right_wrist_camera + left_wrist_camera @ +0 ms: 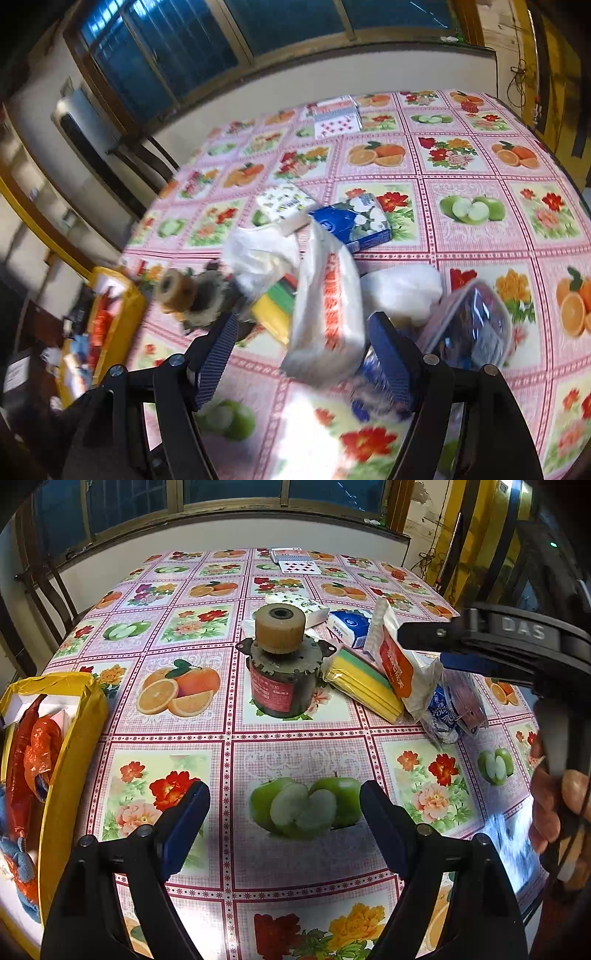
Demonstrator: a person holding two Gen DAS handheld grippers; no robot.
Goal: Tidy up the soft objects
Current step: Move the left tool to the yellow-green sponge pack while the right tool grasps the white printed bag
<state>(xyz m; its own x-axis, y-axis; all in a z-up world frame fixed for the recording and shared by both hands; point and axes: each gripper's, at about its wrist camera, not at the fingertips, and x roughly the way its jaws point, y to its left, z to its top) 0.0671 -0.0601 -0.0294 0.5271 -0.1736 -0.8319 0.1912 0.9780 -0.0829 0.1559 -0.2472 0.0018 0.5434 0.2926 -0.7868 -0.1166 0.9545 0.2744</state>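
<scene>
Right tool (301, 354), jaws apart, straddles the white orange-printed tissue pack (325, 314); left tool (284, 823) open, empty. A loose pinch could drop it.

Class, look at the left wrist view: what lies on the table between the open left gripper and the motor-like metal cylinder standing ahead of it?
Nothing: between the left gripper and the metal cylinder only bare patterned tablecloth shows, in the left wrist view.

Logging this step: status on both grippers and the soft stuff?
Left gripper open, empty. Right gripper open around white tissue pack, not clamped. Motor stands beside the pile.
</scene>
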